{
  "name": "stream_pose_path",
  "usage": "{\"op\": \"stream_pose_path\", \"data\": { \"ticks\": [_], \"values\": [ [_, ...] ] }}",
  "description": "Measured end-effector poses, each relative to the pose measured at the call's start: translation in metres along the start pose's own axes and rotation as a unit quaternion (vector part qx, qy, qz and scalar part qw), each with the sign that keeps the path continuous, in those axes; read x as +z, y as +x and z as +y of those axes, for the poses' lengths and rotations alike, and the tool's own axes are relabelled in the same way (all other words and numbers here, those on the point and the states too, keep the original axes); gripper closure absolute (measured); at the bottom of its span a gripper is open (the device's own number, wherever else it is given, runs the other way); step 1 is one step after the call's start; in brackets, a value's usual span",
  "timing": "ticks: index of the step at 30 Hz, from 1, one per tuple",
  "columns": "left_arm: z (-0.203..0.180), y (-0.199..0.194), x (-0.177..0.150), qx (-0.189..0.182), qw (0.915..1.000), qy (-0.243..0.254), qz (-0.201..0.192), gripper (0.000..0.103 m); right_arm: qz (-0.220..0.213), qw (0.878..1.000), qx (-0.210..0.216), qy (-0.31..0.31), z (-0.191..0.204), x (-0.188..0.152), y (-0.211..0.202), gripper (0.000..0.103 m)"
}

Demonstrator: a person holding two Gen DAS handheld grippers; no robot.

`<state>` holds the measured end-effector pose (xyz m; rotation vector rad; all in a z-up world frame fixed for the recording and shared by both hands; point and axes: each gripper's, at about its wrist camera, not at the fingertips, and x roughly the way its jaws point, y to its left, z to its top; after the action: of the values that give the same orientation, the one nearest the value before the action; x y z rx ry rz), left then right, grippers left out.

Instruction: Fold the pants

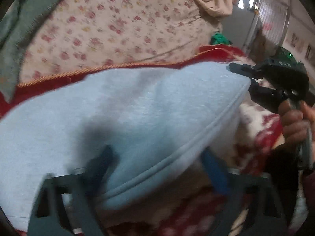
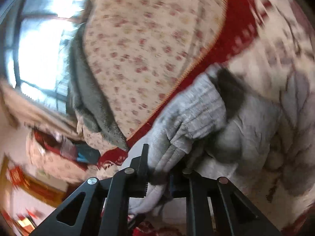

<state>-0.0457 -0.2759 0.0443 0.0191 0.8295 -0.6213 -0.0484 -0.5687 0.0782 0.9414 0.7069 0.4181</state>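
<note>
The light grey-blue pants (image 1: 126, 114) lie across a red and white patterned blanket (image 1: 256, 118) on the bed. In the left wrist view my left gripper (image 1: 157, 161) stands wide, its two fingers either side of the pants' folded seam edge, with fabric between them. My right gripper (image 1: 250, 80) shows at the right of that view, held by a hand, pinching the far end of the pants. In the right wrist view my right gripper (image 2: 157, 177) is shut on the pants' ribbed cuff (image 2: 193, 110), fabric bunched between the fingers.
A floral sheet (image 1: 118, 25) covers the bed beyond the blanket's orange-trimmed red edge (image 1: 78, 72). A grey-green cloth (image 1: 17, 23) lies at the far left. A window (image 2: 39, 45) and room clutter (image 2: 29, 177) show at the left of the right wrist view.
</note>
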Motion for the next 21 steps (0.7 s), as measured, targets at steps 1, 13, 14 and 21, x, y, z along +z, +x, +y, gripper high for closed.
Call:
{"op": "stream_pose_path", "data": {
  "ticks": [1, 13, 14, 21],
  "values": [
    [-0.005, -0.002, 0.0, -0.011, 0.9999, 0.002, 0.002, 0.041, -0.001, 1.0, 0.007, -0.005, 0.004, 0.0, -0.005, 0.09],
    [-0.014, 0.0, -0.019, -0.057, 0.9981, -0.009, 0.021, 0.045, 0.036, 0.99, -0.138, 0.016, -0.053, -0.038, -0.015, 0.091],
    [-0.018, -0.002, -0.019, -0.049, 0.9986, 0.0, 0.022, 0.044, 0.04, 0.989, -0.141, 0.024, -0.058, -0.04, -0.011, 0.091],
    [-0.004, -0.037, -0.004, -0.057, 0.9982, -0.02, -0.004, 0.027, 0.046, 0.973, -0.218, -0.058, -0.017, -0.031, -0.032, 0.072]
  ]
}}
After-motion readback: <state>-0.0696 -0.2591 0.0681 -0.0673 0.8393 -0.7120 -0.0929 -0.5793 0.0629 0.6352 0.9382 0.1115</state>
